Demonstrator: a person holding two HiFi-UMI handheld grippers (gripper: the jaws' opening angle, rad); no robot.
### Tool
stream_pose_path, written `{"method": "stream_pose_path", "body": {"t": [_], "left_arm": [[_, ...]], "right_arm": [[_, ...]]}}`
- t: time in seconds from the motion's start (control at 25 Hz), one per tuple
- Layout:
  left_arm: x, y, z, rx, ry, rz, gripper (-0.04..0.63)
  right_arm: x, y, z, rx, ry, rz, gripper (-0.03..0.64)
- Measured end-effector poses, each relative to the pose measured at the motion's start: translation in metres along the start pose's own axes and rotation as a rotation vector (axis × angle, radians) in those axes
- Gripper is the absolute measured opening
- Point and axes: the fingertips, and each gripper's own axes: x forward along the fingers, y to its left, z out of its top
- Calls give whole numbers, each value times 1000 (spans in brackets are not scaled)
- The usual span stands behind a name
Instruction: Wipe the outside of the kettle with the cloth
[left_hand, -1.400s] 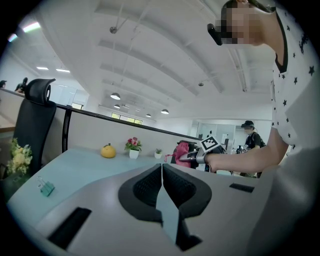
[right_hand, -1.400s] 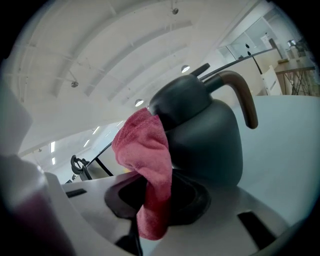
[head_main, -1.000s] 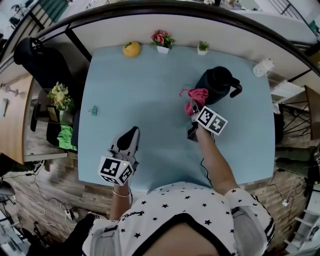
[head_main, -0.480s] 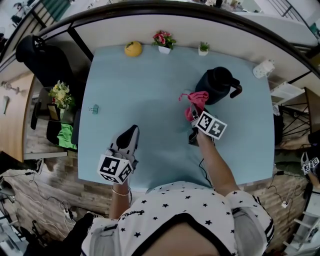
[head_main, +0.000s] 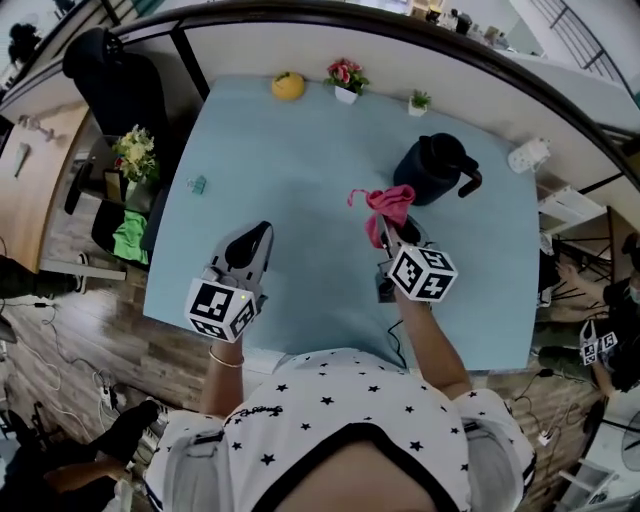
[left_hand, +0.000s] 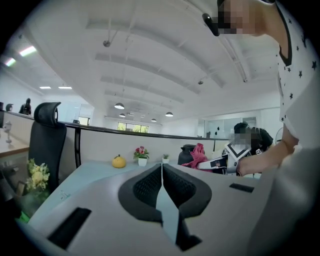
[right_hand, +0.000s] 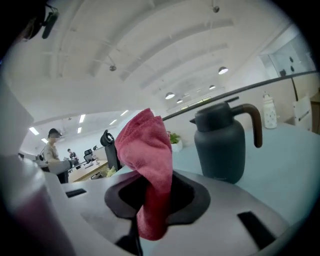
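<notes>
The dark kettle (head_main: 432, 168) stands upright on the light blue table (head_main: 300, 180), toward the back right, its handle pointing right. In the right gripper view the kettle (right_hand: 221, 144) sits just ahead and right of the jaws. My right gripper (head_main: 384, 232) is shut on the pink cloth (head_main: 386, 206), which sticks up between the jaws as a bunched fold (right_hand: 149, 165). The cloth's top hangs close to the kettle's left side; contact cannot be told. My left gripper (head_main: 255, 247) is shut and holds nothing, low over the table's front left.
Along the table's back edge are a yellow fruit (head_main: 288, 86), a small pot of pink flowers (head_main: 346, 78) and a tiny green plant (head_main: 419, 101). A small clip (head_main: 198, 184) lies at the left edge. An office chair (head_main: 115, 75) stands beyond the left corner.
My right gripper has pulled back toward me with the cloth and lifted slightly away from the kettle. The head view has shifted. The left gripper stays where it was.
</notes>
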Motion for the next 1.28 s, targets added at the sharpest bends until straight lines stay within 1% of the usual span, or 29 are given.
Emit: {"method": "stream_pose_path", "body": {"t": [0.12,0.28,0.4,0.52,0.72,1.28], "left_arm": [[-13,-9,8,9,-21,41,30],[-28,-28,14,14,-30,73,31],[-37,-40,18,17,-40,91,30],[-42,-52,20,21,-46,97,30],[-51,-68,20,25,-53,107,31],[-83,-92,19,39,-66,174,30]], "right_arm": [[-18,21,10,-73,-29,66,91],[-43,42,13,-104,-35,151,91],[-58,51,13,-126,-39,193,89],[-69,55,14,-137,-45,221,89],[-83,58,12,-125,-45,252,89],[-104,77,6,-138,-44,346,89]]}}
